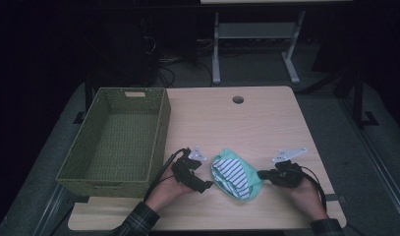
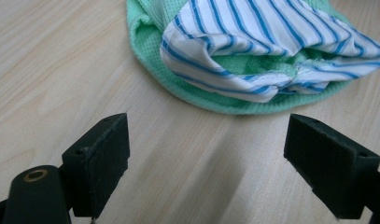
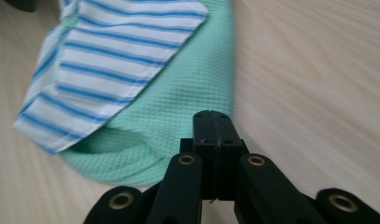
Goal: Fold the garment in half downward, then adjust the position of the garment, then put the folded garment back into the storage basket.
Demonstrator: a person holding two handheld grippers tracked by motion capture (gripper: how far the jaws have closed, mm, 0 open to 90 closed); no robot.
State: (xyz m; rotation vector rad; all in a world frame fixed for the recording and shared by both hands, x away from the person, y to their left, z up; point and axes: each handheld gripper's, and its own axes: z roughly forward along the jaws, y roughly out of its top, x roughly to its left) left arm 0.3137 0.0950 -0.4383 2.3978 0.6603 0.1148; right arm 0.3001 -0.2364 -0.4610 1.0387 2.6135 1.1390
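No legible text, label, brand, number or sign in any view. Checked green garment [image 1: 237, 173], its striped cloth [image 2: 271, 42], woven basket [image 1: 114, 137] and wooden table [image 1: 256, 118]: all unmarked.

My left gripper [image 1: 206, 185] and right gripper [image 1: 260, 174] are matte black, each topped by a grey three-cornered plate [image 1: 198, 153] and trailing a black cable [image 1: 160, 169]. Their jaws end in blocky black pads [image 2: 103, 158], and brass-coloured rivets [image 3: 186, 160] stud the linkage arms. My sleeves [image 1: 138, 220] are a dark plaid.
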